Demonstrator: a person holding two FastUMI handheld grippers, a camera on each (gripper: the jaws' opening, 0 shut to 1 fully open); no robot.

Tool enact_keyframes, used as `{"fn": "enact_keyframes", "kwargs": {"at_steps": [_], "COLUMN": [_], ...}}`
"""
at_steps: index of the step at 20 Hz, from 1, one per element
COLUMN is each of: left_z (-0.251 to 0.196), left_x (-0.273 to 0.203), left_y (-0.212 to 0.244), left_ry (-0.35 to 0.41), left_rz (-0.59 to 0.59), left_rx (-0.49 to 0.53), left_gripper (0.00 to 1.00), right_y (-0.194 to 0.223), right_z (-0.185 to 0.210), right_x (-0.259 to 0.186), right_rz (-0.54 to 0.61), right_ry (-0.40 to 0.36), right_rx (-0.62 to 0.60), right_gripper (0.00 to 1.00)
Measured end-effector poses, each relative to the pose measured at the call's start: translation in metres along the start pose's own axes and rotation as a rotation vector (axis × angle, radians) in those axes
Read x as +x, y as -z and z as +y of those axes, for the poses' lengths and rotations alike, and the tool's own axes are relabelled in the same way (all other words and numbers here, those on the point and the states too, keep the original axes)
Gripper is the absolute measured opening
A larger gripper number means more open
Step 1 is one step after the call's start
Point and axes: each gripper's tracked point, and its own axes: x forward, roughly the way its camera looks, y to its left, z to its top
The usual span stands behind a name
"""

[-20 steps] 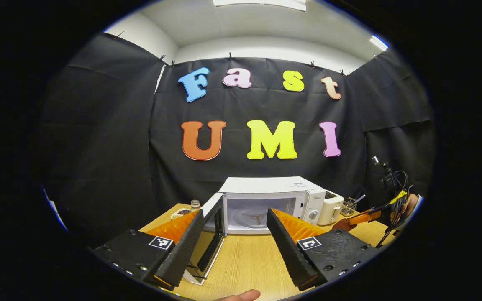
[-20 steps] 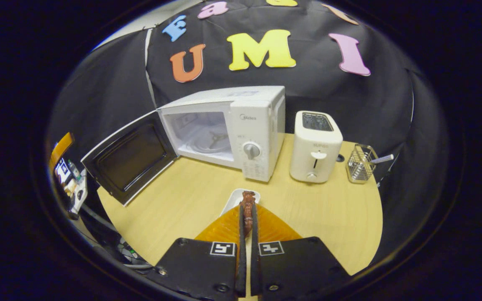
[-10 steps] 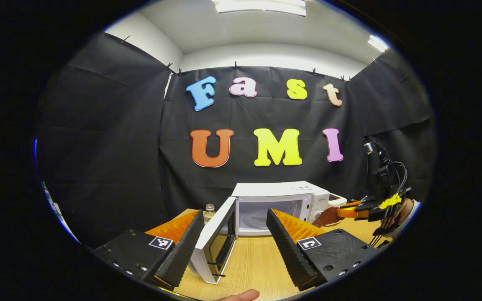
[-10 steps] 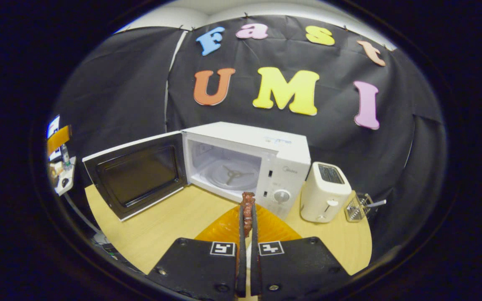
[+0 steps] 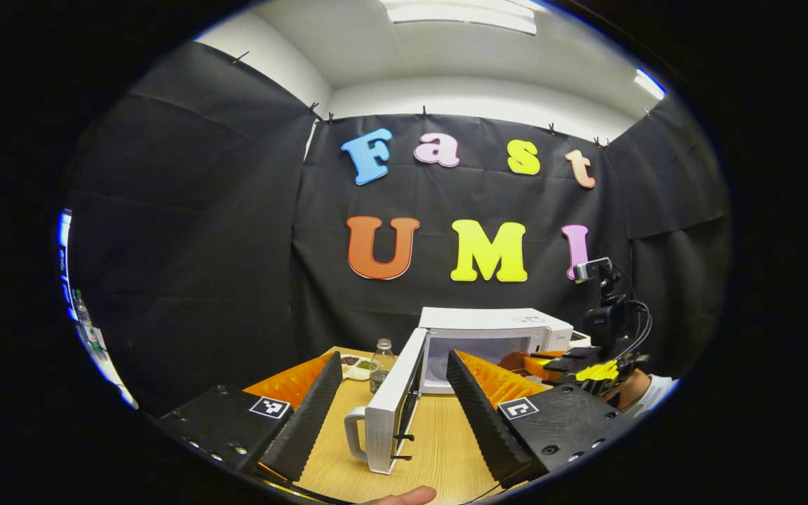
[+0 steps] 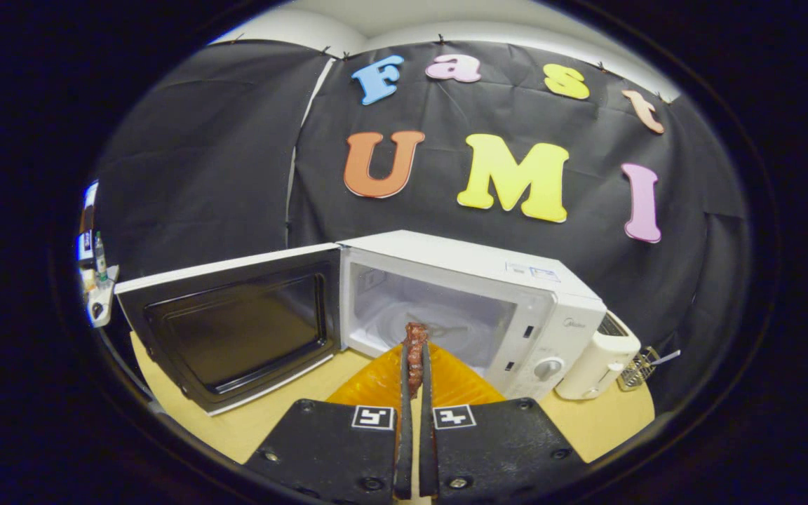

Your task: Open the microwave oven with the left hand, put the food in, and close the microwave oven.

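The white microwave [image 6: 509, 280] stands on the wooden table with its door [image 6: 236, 330] swung wide open to the left and the turntable cavity [image 6: 439, 326] bare. My right gripper [image 6: 413, 358] is shut on a thin reddish-brown piece of food [image 6: 414, 347], held in the air just in front of the cavity mouth. In the left gripper view the door [image 5: 393, 403] shows edge-on with its handle [image 5: 353, 433] toward me, between the fingers of my open left gripper [image 5: 393, 389], untouched. The right gripper [image 5: 551, 365] with the food [image 5: 513, 361] hangs at the microwave's [image 5: 495, 322] opening.
A white toaster [image 6: 597, 365] and a small wire basket [image 6: 639, 368] stand right of the microwave. A glass bottle [image 5: 378, 365] and a small dish [image 5: 355, 365] sit left of the door. A fingertip [image 5: 404, 496] shows at the bottom edge, a sleeve [image 5: 649, 394] at right.
The right gripper has carried the food up off the table and forward to the microwave's opening. My left gripper has drawn back and left, so the door now appears edge-on.
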Motion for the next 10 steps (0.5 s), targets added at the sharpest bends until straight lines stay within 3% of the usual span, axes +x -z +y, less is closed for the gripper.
{"fn": "enact_keyframes", "kwargs": {"at_steps": [5,10], "left_z": [0.019,0.04], "left_x": [-0.005,-0.003], "left_y": [0.006,0.018], "left_ry": [-0.023,-0.058], "left_rz": [0.0,0.044], "left_rx": [-0.009,0.004], "left_gripper": [0.92,0.92], "right_y": [-0.002,-0.009], "right_z": [0.013,0.008], "right_x": [0.05,0.101], "right_rz": [-0.051,-0.135], "right_ry": [0.059,0.133], "right_rx": [0.173,0.507], "right_gripper": [0.07,0.07]}}
